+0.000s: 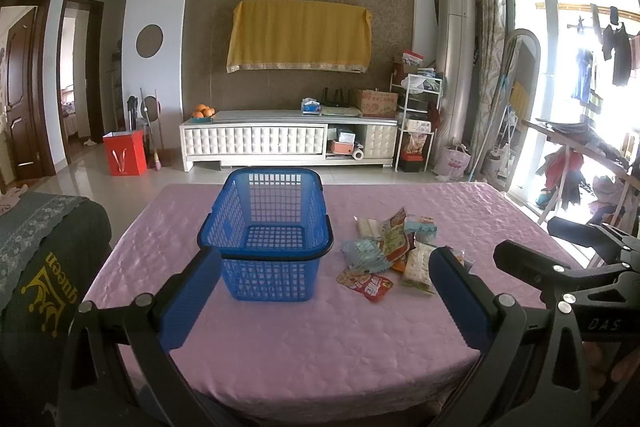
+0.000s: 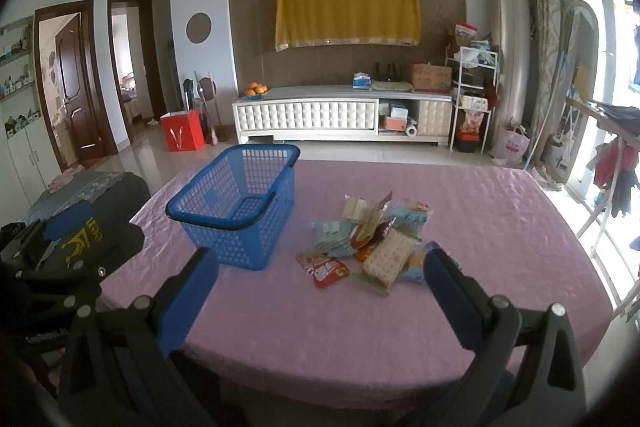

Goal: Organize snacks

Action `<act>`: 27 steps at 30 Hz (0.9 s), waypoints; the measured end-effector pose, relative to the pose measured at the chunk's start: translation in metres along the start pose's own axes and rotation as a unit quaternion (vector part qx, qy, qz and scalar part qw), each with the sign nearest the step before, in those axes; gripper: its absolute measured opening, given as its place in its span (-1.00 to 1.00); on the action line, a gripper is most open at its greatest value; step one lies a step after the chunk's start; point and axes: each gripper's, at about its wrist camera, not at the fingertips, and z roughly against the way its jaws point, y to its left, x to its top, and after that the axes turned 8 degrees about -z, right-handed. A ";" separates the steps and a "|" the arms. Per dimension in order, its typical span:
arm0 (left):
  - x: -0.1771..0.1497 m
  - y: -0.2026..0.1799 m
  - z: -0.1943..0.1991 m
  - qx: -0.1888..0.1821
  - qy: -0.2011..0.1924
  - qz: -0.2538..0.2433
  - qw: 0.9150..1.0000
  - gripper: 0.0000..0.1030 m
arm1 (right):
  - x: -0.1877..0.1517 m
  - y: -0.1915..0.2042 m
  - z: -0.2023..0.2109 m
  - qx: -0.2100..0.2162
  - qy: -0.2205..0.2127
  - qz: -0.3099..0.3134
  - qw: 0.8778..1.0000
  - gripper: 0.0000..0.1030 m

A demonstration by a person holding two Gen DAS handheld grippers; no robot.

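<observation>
while both claws hung above the near edge of the table, neither held anything. left gripper [image 1: 326,291]: blue-padded fingers [image 1: 188,301] spread wide, nothing between them, touching nothing. right gripper [image 2: 320,293]: likewise wide apart, bare, clear of the cloth. pink quilted tablecloth [image 2: 460,227] covered the table. blue basket [image 1: 266,231], lattice-walled with a dark handle folded down on the rim, stood upright on the cloth left of centre, nothing inside that could be seen. snack packets [image 2: 370,241] lay in a loose heap just right of the basket, not touching it: a red pouch [image 2: 328,271] nearest, a cracker pack [image 2: 386,261] beside it, pale blue wrappers behind. dark cloth with a gold crown print at far left. beyond the table: tiled floor, red bag [image 1: 124,153], white tv cabinet [image 1: 288,139], yellow drape [image 1: 300,35] on the brown wall.
</observation>
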 end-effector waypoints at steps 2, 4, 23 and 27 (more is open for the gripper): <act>-0.001 0.000 0.001 -0.001 0.000 0.001 1.000 0.99 | 0.000 0.000 0.000 0.000 0.000 0.000 1.000 1.00; -0.001 0.000 0.001 -0.001 -0.001 0.001 1.000 0.99 | 0.000 -0.001 -0.001 0.003 0.003 -0.003 1.000 1.00; 0.003 -0.005 -0.005 -0.003 0.007 -0.004 1.000 0.99 | -0.001 -0.001 -0.003 0.006 0.014 -0.001 1.000 1.00; 0.014 -0.010 -0.021 -0.012 0.019 -0.007 1.000 0.99 | 0.006 -0.009 -0.009 0.007 0.021 0.000 1.000 1.00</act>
